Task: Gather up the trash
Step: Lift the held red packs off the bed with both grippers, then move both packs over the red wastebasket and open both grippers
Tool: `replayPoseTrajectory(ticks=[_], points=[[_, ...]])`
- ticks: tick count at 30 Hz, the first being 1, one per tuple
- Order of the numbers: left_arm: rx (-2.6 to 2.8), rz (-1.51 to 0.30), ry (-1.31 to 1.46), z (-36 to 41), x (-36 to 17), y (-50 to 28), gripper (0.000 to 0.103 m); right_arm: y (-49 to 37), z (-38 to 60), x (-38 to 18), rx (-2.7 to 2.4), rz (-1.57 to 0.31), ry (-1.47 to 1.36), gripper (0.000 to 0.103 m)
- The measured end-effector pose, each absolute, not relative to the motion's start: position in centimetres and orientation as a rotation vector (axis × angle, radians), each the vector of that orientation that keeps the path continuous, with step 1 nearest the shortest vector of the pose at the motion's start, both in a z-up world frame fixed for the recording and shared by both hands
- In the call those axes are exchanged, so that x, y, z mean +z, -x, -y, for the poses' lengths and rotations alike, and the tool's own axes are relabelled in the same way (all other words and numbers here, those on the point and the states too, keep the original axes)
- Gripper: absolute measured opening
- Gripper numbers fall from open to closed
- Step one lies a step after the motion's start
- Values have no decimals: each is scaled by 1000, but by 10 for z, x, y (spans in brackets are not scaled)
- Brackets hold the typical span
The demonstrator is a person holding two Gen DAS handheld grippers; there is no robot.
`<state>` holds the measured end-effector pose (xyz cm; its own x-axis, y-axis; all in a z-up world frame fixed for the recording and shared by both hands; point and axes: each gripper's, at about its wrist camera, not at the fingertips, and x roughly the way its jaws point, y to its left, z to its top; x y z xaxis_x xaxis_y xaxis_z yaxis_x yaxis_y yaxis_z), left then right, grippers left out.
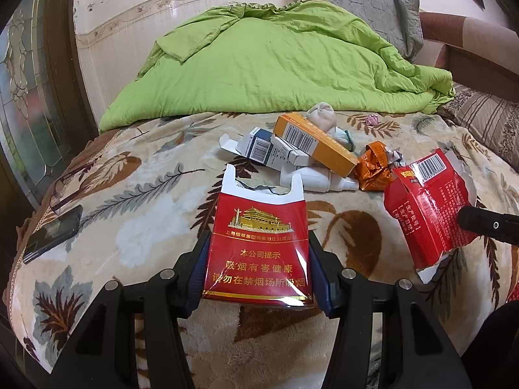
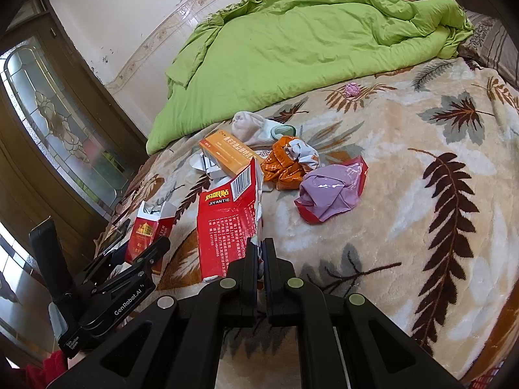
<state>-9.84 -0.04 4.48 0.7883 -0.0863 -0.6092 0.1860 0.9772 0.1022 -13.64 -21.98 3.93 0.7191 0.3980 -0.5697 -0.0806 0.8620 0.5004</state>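
Trash fills both tongs, and each piece is held clear of the blanket, probably so it can be carried off to wherever the rubbish is going; no bin or bag shows in either view.

From the left wrist view, the left gripper (image 1: 258, 269) clamps an opened red cigarette pack (image 1: 259, 246) by its two narrow sides, upright, with the torn white top pointing away from the camera. Its pads press flat on the pack's edges. Beyond it, on the leaf-patterned blanket (image 1: 129, 227), lies the remaining pile: an orange carton (image 1: 314, 144), a white and blue carton (image 1: 259, 150), a crumpled orange wrapper (image 1: 373, 168) and a white bottle (image 1: 318, 183), all touching or overlapping.

From the right wrist view, the right gripper (image 2: 259, 253) is pinched fully closed on the ragged edge of a torn red box (image 2: 227, 227), which hangs to the left of the jaws, just beside the left gripper's pack. Ahead and to the right, well apart from both tongs, lie a crumpled purple bag (image 2: 327, 194) and a small pink scrap (image 2: 352, 90) near the green quilt (image 2: 308, 39).
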Motion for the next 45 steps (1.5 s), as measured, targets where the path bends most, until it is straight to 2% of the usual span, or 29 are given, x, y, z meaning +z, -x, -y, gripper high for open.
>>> replayPoseTrajectory(ticks=[22,32,45], points=[[-192,-626,-122,-2,52,106,54,139,226,40,222,-736,-496,4],[-297,-648,-62,3,65,114,54,161,251,67,188,-693,-555,4],[-501,-656,-108,63,94,142,54,225,313,81,94,-655,-596,4]])
